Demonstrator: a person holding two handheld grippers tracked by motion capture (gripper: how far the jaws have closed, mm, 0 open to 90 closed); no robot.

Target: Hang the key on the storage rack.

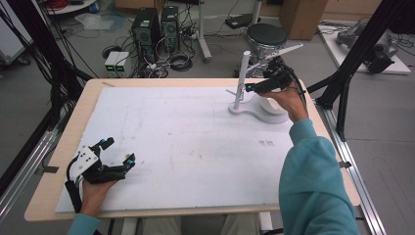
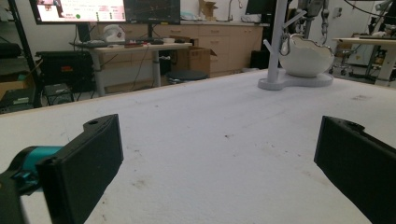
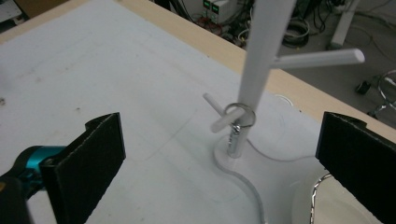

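A white peg stand (image 1: pixel 241 81) rises from a curved base (image 1: pixel 252 113) at the table's far right. A metal ring with a small hanging piece (image 3: pixel 238 122) hangs on a low peg of the stand (image 3: pixel 262 56). A white bowl (image 2: pixel 306 58) sits on the base beside the pole (image 2: pixel 276 42); its rim (image 3: pixel 327 205) shows at the lower right. My right gripper (image 1: pixel 259 81) hovers beside the pole, open (image 3: pixel 224 142) and holding nothing, with the ring ahead between the jaws. Low at the near left, my left gripper (image 1: pixel 119 151) is open and holds nothing (image 2: pixel 215 140).
A white mat (image 1: pixel 181 142) covers the wooden table (image 1: pixel 63 147). Behind the far edge are a black stool (image 1: pixel 266 35), computer towers (image 1: pixel 147 27) and cables on the floor. Black frame posts (image 1: pixel 352 58) stand to the right.
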